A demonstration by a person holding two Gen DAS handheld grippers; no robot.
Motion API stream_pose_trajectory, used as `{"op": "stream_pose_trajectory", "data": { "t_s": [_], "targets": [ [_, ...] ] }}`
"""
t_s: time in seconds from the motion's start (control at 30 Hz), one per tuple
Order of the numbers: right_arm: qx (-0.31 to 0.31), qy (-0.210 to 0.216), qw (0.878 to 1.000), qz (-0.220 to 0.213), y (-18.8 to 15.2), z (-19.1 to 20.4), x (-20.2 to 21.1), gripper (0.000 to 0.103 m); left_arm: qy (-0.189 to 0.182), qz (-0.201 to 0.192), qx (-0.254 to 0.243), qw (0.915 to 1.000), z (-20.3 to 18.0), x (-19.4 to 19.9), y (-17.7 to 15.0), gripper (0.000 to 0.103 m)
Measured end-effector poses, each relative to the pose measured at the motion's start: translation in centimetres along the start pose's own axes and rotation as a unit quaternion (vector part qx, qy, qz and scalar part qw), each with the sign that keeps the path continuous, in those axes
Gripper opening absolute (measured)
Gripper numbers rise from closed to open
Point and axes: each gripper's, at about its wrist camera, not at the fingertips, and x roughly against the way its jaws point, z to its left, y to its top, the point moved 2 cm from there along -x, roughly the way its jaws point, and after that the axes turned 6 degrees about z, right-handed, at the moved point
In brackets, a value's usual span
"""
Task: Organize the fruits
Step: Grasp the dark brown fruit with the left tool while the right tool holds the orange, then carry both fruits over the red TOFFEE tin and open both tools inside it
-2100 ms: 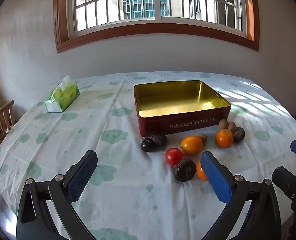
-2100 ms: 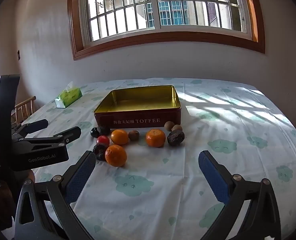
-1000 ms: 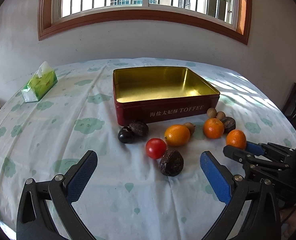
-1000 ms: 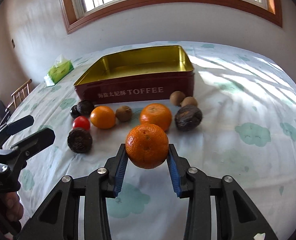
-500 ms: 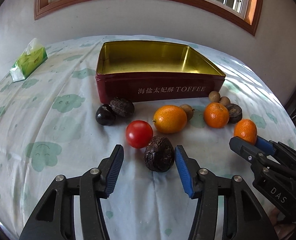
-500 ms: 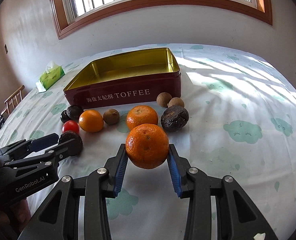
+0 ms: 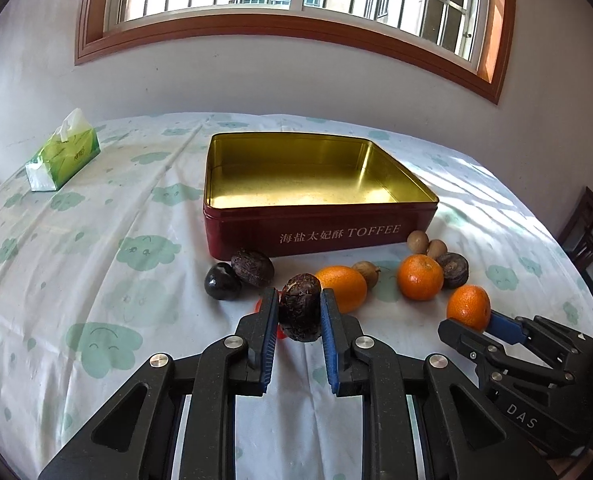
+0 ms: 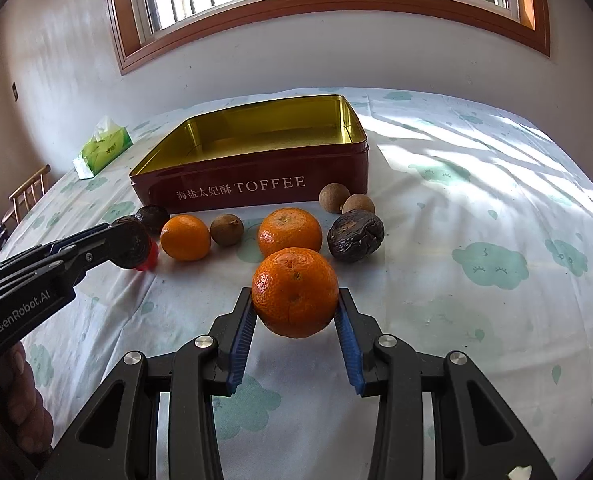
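Observation:
My left gripper (image 7: 296, 312) is shut on a dark wrinkled passion fruit (image 7: 300, 306) and holds it above the cloth in front of the open red TOFFEE tin (image 7: 316, 232). My right gripper (image 8: 295, 304) is shut on a mandarin (image 8: 295, 296), lifted off the table; it also shows in the left wrist view (image 7: 468, 307). On the cloth lie two oranges (image 8: 290, 232) (image 8: 185, 237), another passion fruit (image 8: 356, 236), small brown longans (image 8: 334, 198), dark fruits (image 7: 252, 267) and a red tomato (image 8: 146, 260), mostly hidden behind the left gripper.
A green tissue pack (image 7: 62, 156) lies at the far left of the table. The tin's gold inside (image 7: 296, 176) holds nothing. A wooden chair (image 8: 26, 192) stands past the left table edge. A wall with a window is behind.
My left gripper has closed on the passion fruit and lifted it off the cloth. My right gripper still holds the mandarin, now a little closer to the tin.

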Motion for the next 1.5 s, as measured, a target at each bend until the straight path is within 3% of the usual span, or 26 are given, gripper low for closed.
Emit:
{"op": "stream_pose_trajectory", "data": {
  "t_s": [0.33, 0.67, 1.5],
  "targets": [
    [0.001, 0.002, 1.0, 0.001, -0.1, 0.1, -0.1, 0.037, -0.004, -0.013, 0.008, 0.9999, 1.6, 1.0, -0.1, 0.022],
    [0.008, 0.002, 1.0, -0.001, -0.1, 0.3, -0.1, 0.037, 0.017, -0.017, 0.024, 0.9994, 2.5, 1.0, 0.3, 0.021],
    [0.015, 0.009, 1.0, -0.008, -0.1, 0.6, 0.2, 0.037, 0.041, -0.023, 0.002, 0.9989, 1.4, 0.8, 0.7, 0.021]
  ]
}}
